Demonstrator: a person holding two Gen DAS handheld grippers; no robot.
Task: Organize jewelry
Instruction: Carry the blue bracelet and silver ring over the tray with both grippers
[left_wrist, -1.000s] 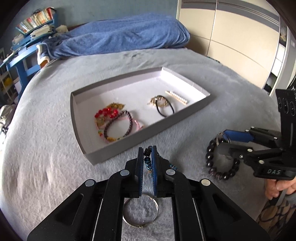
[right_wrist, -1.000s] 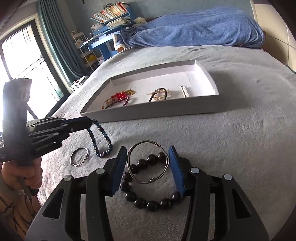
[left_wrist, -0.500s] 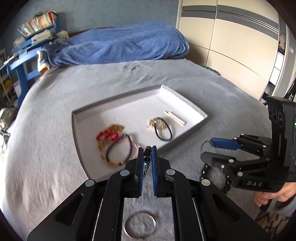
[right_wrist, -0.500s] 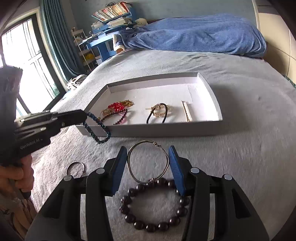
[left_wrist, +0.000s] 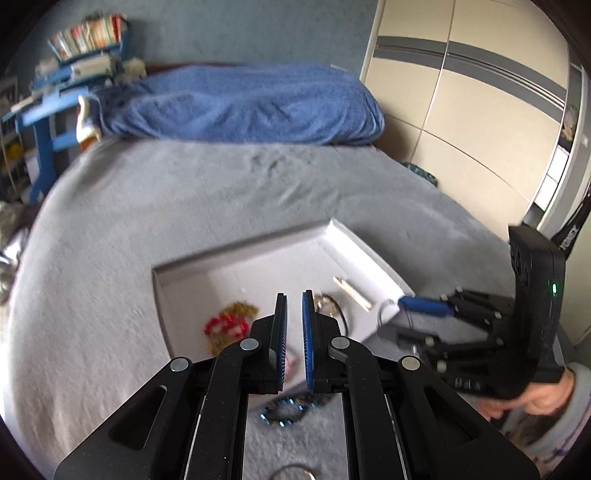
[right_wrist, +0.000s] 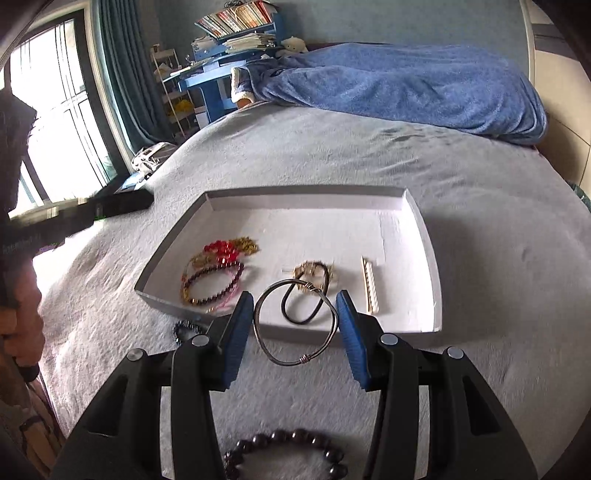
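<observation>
On the grey bed (right_wrist: 480, 229), the right hand-held gripper (right_wrist: 295, 328) clasps a stiff, light wire bangle (right_wrist: 295, 321) across its rim; the left hand-held gripper (left_wrist: 294, 332) is closed, seemingly empty.

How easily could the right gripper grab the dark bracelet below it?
Probably not: the right gripper is shut on the wire bangle, filling its jaws, though nothing covers the dark bracelet.

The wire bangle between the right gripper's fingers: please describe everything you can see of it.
The wire bangle is a thin hoop of dull silver-grey metal, slightly uneven, with two small wrapped coils where the wire joins, one at the top and one at the bottom. The right gripper holds it across its width, a blue pad pressing each side, lifted off the grey blanket at the near rim of the white tray. Nothing else touches it.
</observation>
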